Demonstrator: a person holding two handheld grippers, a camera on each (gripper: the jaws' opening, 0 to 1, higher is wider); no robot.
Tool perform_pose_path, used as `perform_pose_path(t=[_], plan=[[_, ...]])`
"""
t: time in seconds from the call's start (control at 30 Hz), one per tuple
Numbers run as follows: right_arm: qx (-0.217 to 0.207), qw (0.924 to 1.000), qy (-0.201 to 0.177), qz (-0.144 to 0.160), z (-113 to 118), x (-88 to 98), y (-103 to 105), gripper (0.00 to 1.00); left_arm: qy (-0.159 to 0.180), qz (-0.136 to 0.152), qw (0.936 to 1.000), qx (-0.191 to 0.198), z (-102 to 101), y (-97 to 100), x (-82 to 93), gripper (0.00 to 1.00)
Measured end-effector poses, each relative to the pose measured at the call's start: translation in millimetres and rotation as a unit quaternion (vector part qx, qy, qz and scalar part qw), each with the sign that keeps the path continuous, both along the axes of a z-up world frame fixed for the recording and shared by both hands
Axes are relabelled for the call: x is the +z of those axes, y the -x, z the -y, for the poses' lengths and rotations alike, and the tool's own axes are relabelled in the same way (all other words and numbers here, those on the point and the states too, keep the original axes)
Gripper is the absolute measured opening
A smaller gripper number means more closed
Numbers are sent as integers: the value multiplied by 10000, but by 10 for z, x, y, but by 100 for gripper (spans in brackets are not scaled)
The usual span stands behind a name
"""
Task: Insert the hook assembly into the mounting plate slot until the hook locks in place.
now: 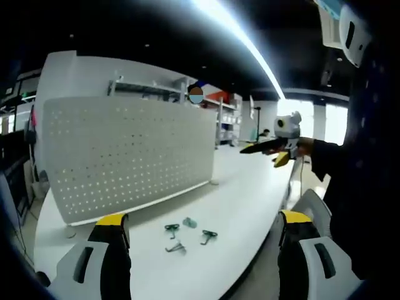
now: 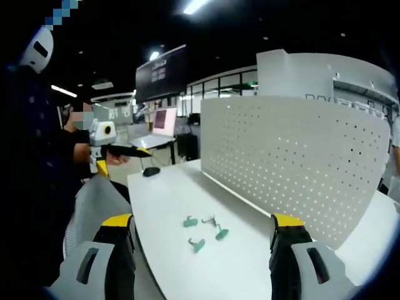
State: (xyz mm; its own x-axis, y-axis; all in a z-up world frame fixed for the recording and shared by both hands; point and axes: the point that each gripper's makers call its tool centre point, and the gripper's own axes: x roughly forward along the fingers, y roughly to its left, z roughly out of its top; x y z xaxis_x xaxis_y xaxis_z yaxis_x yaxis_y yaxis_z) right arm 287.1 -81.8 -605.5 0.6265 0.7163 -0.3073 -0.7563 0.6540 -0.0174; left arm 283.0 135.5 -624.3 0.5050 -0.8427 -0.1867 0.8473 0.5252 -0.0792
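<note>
both grippers [image 1: 203,234] [image 2: 203,234] hang open above hooks [image 1: 187,232] [image 2: 203,231] lying loose on the table [image 1: 250,194] beside the pegboard [image 1: 131,153].

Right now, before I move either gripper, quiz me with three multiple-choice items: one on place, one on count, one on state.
1. Where do the green hooks lie?
A. hung on the pegboard
B. on the white table in front of the pegboard
C. between the jaws

2. How many hook pieces lie there?
A. one
B. four
C. nine

3. The right gripper is:
A. open
B. shut on a hook
C. shut, holding nothing

Key: 1 B, they rest on the white table before the pegboard. 2 B, four pieces show. 3 A, jaws stand wide apart.
</note>
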Motion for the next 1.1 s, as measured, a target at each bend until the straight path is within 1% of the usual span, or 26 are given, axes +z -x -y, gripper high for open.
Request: perform_pose_path(t=[0.53,0.8,1.1], plan=[[159,9999,-22,20,-64,15,-13,89,-6,17,10000,50,21,77,-3,100],[156,9999,-13,-7,-85,-25,-3,89,40,43,10000,59,24,77,-7,100],[163,9998,-46,-68,-140,-76,14,88,82,7,10000,6,83,94,-27,99]])
